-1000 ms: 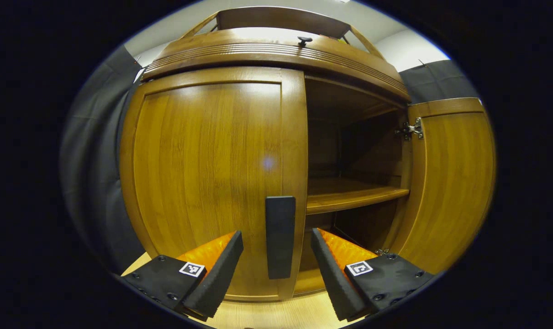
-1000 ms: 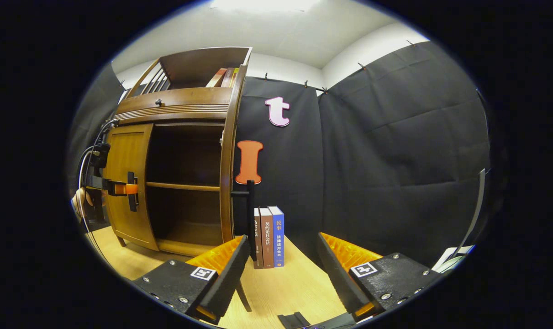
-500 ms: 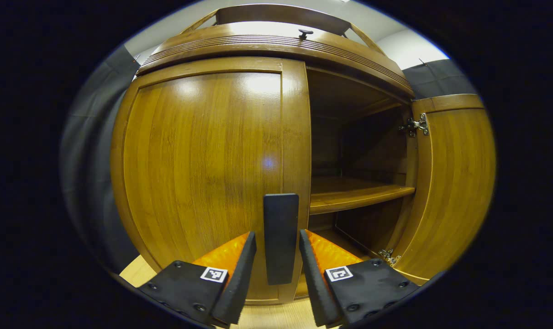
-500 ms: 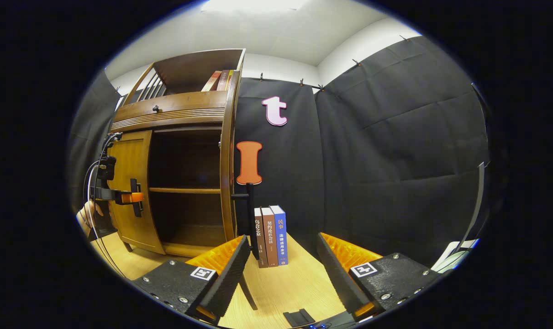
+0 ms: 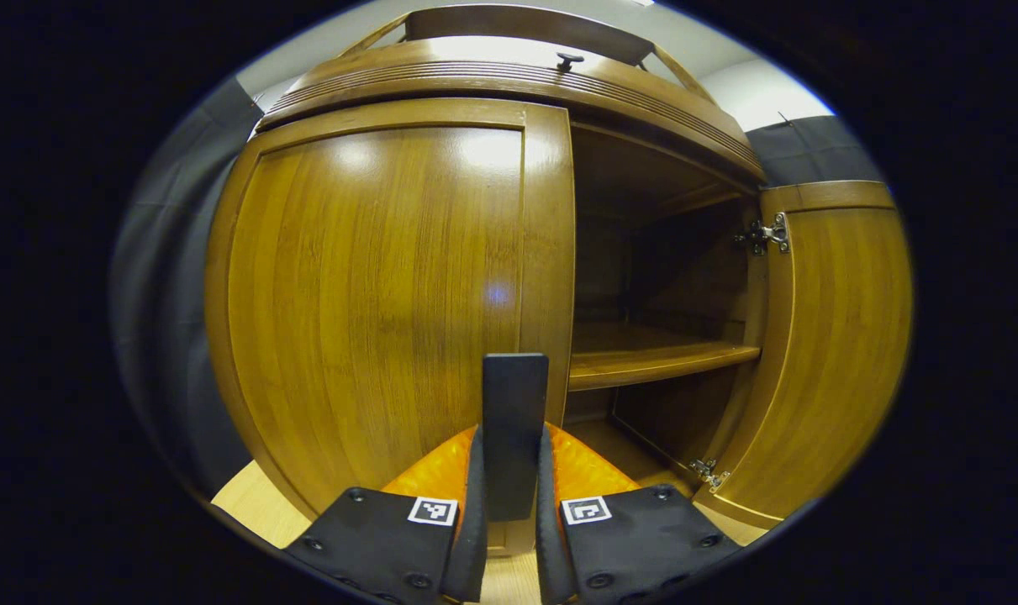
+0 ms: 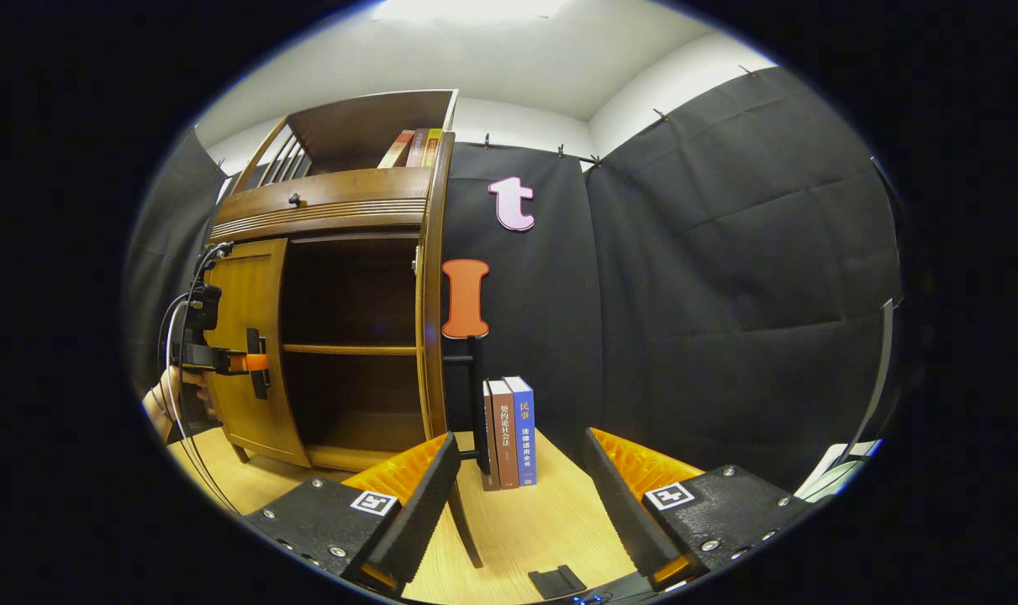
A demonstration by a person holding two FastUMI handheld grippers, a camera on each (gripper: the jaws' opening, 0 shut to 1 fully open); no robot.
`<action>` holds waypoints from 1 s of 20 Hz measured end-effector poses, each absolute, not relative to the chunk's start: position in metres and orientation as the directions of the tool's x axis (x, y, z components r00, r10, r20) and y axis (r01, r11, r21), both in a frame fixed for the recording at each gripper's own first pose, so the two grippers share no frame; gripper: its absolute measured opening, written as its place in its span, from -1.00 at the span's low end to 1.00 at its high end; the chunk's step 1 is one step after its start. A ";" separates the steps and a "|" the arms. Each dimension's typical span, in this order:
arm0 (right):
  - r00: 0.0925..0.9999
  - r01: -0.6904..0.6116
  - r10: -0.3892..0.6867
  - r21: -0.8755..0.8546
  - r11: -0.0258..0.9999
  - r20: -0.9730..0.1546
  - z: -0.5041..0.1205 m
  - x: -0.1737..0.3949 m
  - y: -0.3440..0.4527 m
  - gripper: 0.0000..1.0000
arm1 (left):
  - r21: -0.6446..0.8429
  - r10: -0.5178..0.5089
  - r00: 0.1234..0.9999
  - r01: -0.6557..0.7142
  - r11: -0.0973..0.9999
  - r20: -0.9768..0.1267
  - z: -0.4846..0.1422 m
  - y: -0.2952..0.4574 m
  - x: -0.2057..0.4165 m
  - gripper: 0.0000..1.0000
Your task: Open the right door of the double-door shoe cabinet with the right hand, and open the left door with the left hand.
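The shoe cabinet [image 6: 340, 277] stands on the pale wooden table [image 6: 525, 521] against the booth's black wall, glossy brown wood with a ribbed top rail and a shelf across its dark interior. By the look of it the task is half done: the right door [image 5: 828, 336] is swung wide, its inner face and metal hinges showing, while the left door [image 5: 382, 311] sits flush and closed, so pulling it is what remains. The right gripper [image 6: 517, 491] hangs well clear of the cabinet with its fingers spread apart, holding nothing. The left gripper [image 5: 509, 504] has its fingers pressed on both sides of the flat black handle [image 5: 514, 433] at the left door's inner edge.
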State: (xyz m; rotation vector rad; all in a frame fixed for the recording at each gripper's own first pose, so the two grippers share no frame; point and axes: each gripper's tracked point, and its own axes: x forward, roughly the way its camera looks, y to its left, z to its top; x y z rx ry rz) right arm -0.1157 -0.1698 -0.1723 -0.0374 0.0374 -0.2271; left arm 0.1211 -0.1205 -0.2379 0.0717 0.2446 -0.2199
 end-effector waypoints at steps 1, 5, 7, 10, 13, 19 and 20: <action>0.974 0.222 -0.223 -0.040 0.974 -0.038 -0.174 -0.115 -0.168 0.92 | 0.059 -0.209 0.945 0.231 0.971 -0.253 -0.238 -0.121 0.119 -0.41; 0.977 0.209 -0.211 -0.035 0.977 -0.041 -0.170 -0.114 -0.159 0.83 | 0.048 -0.263 0.931 0.283 0.958 -0.252 -0.232 -0.117 0.100 -0.40; 0.980 0.194 -0.195 -0.030 0.981 -0.038 -0.167 -0.114 -0.150 0.83 | 0.029 -0.290 0.922 0.307 0.951 -0.256 -0.229 -0.114 0.085 -0.40; 0.984 0.174 -0.175 -0.038 0.984 -0.027 -0.160 -0.111 -0.135 0.83 | 0.011 -0.321 0.911 0.335 0.942 -0.257 -0.224 -0.107 0.065 -0.46; 0.989 0.145 -0.146 -0.037 0.989 -0.022 -0.154 -0.110 -0.118 0.83 | 0.000 -0.343 0.903 0.355 0.935 -0.258 -0.219 -0.098 0.047 -0.44; 0.995 0.091 -0.092 -0.034 0.995 -0.030 -0.155 -0.101 -0.086 0.83 | -0.005 -0.364 0.895 0.376 0.927 -0.259 -0.210 -0.079 0.014 -0.43; 0.996 0.082 -0.083 -0.033 0.996 -0.033 -0.155 -0.098 -0.081 0.83 | -0.004 -0.367 0.894 0.379 0.925 -0.258 -0.208 -0.076 0.009 -0.46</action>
